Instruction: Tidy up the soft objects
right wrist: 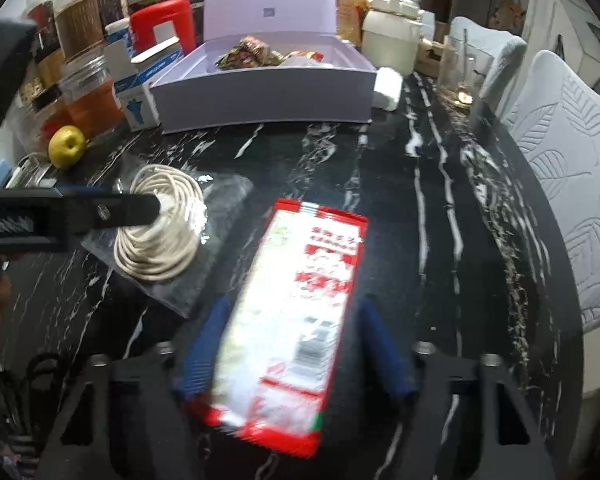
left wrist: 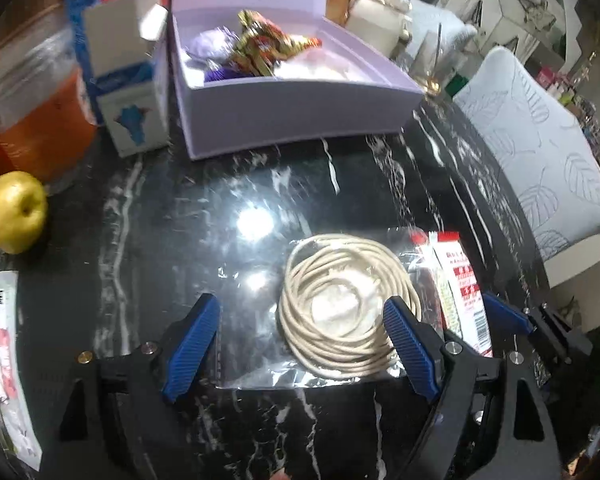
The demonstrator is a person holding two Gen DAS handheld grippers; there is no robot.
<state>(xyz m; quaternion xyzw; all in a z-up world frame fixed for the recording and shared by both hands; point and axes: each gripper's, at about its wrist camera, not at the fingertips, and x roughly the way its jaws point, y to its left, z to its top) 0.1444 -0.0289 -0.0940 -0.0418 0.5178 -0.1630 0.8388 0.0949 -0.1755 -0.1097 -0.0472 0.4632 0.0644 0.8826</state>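
A coil of cream cord in a clear plastic bag [left wrist: 340, 312] lies on the black marble table [left wrist: 228, 184]. My left gripper [left wrist: 300, 340] is open, its fingers wide apart, with the right finger [left wrist: 408, 344] over the coil's edge. The coil also shows in the right wrist view [right wrist: 160, 232]. A red and white snack packet [right wrist: 292, 312] lies between the open fingers of my right gripper [right wrist: 296, 356]; it also shows in the left wrist view [left wrist: 460, 292]. An open lilac box [left wrist: 284, 96] at the back holds wrapped sweets and soft purple items.
A yellow apple [left wrist: 16, 212], an orange-filled jar [left wrist: 40, 120] and a small blue and white carton [left wrist: 132, 92] stand at the left. A white packet [left wrist: 4, 360] lies at the near left. Padded white chairs [right wrist: 572, 168] line the table's right edge. Jars [right wrist: 80, 20] stand behind.
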